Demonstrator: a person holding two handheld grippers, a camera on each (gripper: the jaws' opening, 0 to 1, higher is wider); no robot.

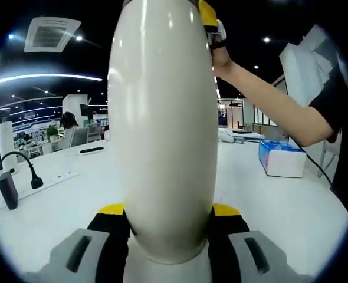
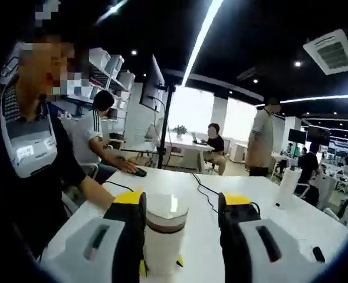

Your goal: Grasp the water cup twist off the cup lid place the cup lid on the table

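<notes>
tall glossy cream water cup [image 1: 162, 130] clamped in left gripper [image 1: 167, 219]; right gripper [image 2: 181, 207] grips its pale lid [image 2: 166, 213].

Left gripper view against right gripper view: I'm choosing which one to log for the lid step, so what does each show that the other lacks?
Left gripper view: the left gripper clamped on the cup's white body, a blue tissue box, and a black adapter on the table. Right gripper view: the right gripper with its jaws around the cup lid, and a black mouse. Both share the white table and the water cup.
</notes>
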